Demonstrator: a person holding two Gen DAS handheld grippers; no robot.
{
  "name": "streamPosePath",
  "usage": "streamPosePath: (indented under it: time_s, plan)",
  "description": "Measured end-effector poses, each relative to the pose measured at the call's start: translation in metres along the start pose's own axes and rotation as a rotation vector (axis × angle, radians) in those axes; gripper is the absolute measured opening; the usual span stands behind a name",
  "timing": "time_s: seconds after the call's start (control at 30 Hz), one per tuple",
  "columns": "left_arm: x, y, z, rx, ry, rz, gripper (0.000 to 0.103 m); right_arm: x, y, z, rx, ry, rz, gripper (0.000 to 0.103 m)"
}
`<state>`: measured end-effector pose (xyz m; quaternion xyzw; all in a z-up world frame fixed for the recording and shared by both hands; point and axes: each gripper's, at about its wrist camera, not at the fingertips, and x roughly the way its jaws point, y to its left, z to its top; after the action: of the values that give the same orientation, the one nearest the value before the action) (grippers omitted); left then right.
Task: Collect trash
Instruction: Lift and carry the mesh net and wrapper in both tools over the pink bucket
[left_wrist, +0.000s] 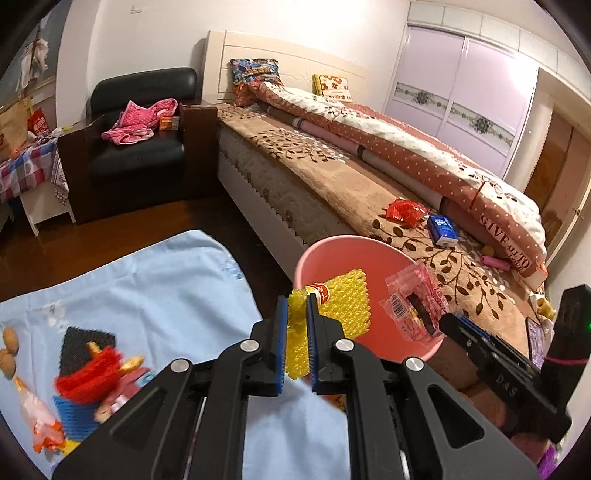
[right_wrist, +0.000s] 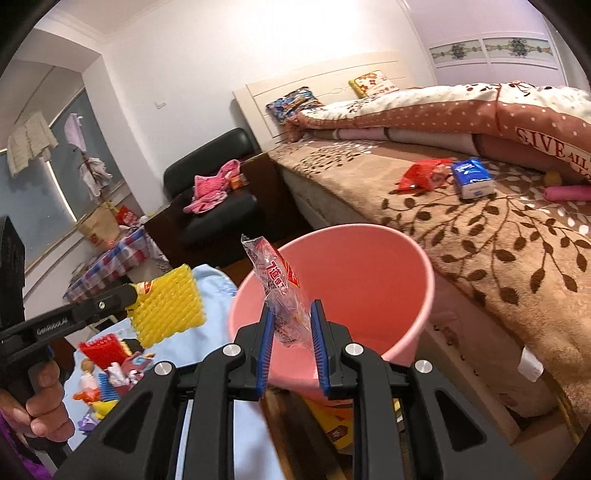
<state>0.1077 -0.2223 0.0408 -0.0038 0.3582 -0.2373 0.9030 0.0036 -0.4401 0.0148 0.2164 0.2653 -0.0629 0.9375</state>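
Both grippers hold trash at the pink bin (left_wrist: 369, 258).

The left gripper (left_wrist: 297, 332) is clamped on a yellow foam net (left_wrist: 343, 299) at the bin's near rim. The right gripper (right_wrist: 291, 325) grips a clear red-printed wrapper (right_wrist: 280, 288) over the bin's mouth. Beyond the bin, on the bed (left_wrist: 332, 173), lie a red packet (left_wrist: 406, 212) and a blue tissue pack (left_wrist: 443, 229).

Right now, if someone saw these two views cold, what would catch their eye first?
The round pink plastic bin beside the bed sits centre frame. Over it, the right gripper holds a clear red-printed snack wrapper between its fingers, while the left gripper is shut on a yellow foam mesh sleeve at the bin's rim. A crumpled red foil wrapper lies on the brown leaf-patterned bedspread.
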Motion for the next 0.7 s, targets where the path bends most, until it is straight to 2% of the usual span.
streamPosePath:
  time_s: [0.27,0.7]
  plan:
    - [0.042,-0.031,0.005,0.057,0.047,0.025,0.009,0.013,-0.021,0.000,0.023,-0.001,-0.045,0.020]
    - [0.079,-0.041,0.006,0.050,0.095,0.041,0.009,0.039,-0.038,-0.004,0.050,0.043,-0.081,0.020]
